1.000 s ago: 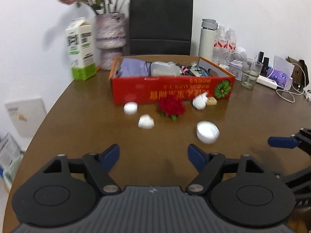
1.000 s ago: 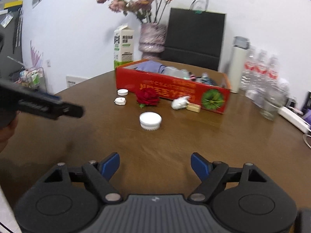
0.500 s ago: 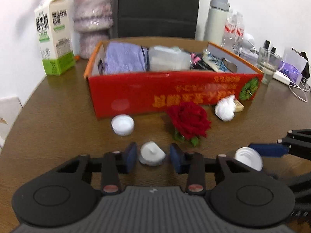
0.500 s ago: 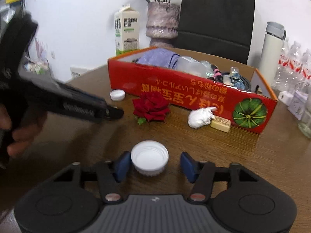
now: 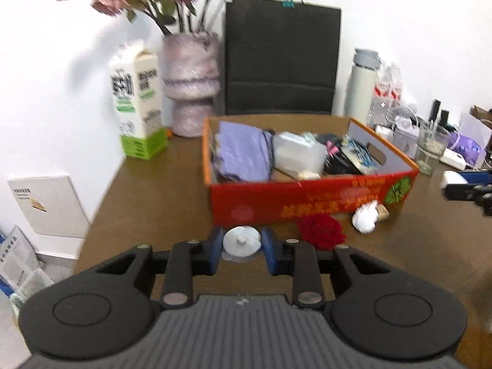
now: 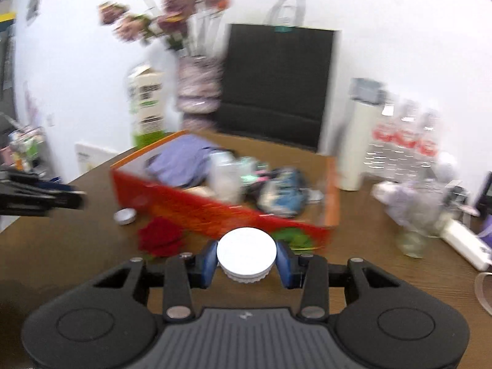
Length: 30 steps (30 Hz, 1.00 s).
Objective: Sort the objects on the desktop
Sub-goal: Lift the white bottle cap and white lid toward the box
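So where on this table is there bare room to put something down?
Bare wood lies left of the red box, from the milk carton toward the camera. Crowded: the strip in front of the box, with the red rose and crumpled white wad, and the far right around the glass and bottles.

The brown wooden table [image 5: 160, 203] carries a red box [image 5: 307, 206], milk carton [image 5: 136, 104], vase [image 5: 190, 83] and rose [image 5: 321, 230].

Meeting-room corner, white walls, brown wood table.
Plain white wall [image 5: 399, 15] behind; 1 black chair [image 5: 281, 61] at the far edge of the round wooden table [image 5: 153, 203]; even light.
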Each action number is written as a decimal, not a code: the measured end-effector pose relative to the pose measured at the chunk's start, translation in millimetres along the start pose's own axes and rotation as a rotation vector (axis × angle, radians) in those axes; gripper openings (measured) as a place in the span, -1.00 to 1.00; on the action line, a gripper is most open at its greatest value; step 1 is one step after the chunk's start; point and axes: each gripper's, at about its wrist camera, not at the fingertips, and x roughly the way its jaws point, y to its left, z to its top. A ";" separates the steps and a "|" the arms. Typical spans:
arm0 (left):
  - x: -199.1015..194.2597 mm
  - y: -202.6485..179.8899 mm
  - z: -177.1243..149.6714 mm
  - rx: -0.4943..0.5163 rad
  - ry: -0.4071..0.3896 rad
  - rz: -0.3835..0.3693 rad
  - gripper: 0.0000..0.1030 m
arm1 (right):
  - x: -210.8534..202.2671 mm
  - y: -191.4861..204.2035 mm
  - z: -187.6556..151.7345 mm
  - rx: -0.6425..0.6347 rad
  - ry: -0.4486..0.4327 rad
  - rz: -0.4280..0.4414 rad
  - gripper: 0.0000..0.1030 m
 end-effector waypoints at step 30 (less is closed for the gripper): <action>210.3 -27.6 86.0 -0.046 0.308 -0.065 -0.43 | 199.4 -18.6 87.7 0.111 0.305 0.033 -0.16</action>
